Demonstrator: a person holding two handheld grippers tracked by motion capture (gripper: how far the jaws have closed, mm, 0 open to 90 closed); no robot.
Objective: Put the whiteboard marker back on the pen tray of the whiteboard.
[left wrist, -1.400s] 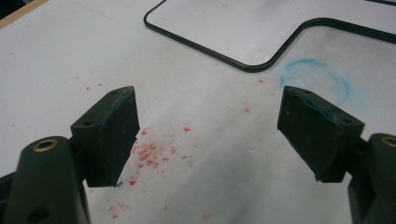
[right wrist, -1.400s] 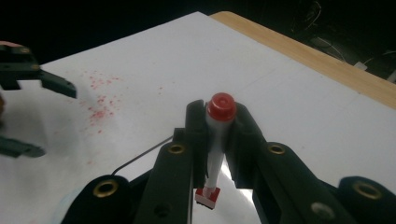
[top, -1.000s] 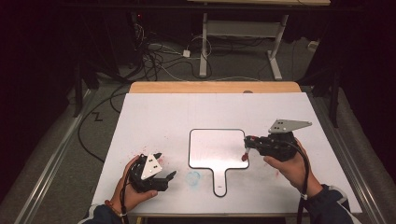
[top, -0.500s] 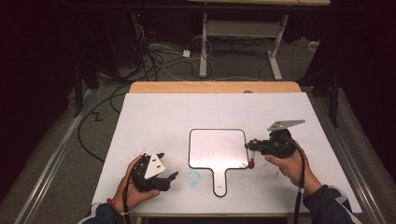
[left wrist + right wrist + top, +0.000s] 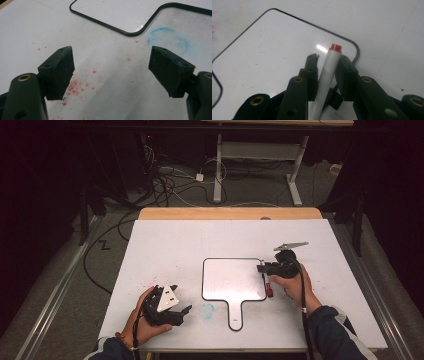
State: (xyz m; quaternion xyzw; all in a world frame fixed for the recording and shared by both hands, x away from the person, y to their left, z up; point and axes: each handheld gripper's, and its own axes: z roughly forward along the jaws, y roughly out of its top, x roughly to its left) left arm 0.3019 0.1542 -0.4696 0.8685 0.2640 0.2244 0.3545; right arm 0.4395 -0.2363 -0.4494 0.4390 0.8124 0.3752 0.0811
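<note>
Red-capped marker (image 5: 328, 72) between right hand-held gripper (image 5: 327, 65) jaws — just opening — over whiteboard (image 5: 274, 52)

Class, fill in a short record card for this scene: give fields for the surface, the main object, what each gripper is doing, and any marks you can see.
surface: white table
main object: small whiteboard with a handle, lying flat
right gripper: red-tipped marker between its jaws, which have just been opening; the right jaw touches it, a narrow gap shows on the left, over the whiteboard's corner
left gripper: jaws wide apart, nothing between them
marks: red specks and a faint blue ring on the table
</note>
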